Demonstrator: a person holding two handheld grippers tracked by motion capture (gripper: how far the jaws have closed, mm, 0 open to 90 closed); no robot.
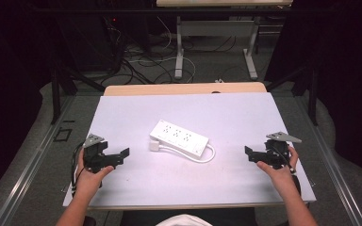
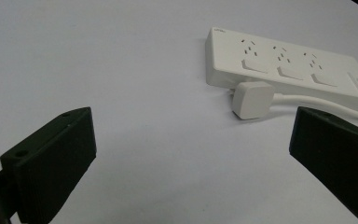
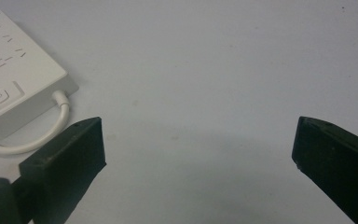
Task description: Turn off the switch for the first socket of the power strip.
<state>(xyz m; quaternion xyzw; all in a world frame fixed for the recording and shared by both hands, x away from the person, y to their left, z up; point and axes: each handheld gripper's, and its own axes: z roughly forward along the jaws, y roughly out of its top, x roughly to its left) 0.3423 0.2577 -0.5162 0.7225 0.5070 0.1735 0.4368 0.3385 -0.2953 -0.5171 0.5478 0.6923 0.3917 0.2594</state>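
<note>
White power strip (image 1: 179, 137) lies between both open tools.

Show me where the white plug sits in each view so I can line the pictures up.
High view: plug at centre, against the power strip's near-left end.
Left gripper view: plug right of centre, in front of the strip.
Right gripper view: plug not in it.
Shared landmark: the strip's cable, at left there.

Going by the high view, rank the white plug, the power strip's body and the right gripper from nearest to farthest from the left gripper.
Measured from the left gripper:
1. White plug, just to its right, lying against the strip's near left corner.
2. Power strip, mid-table, slightly beyond the plug.
3. Right gripper, across the table at its right side.
</note>
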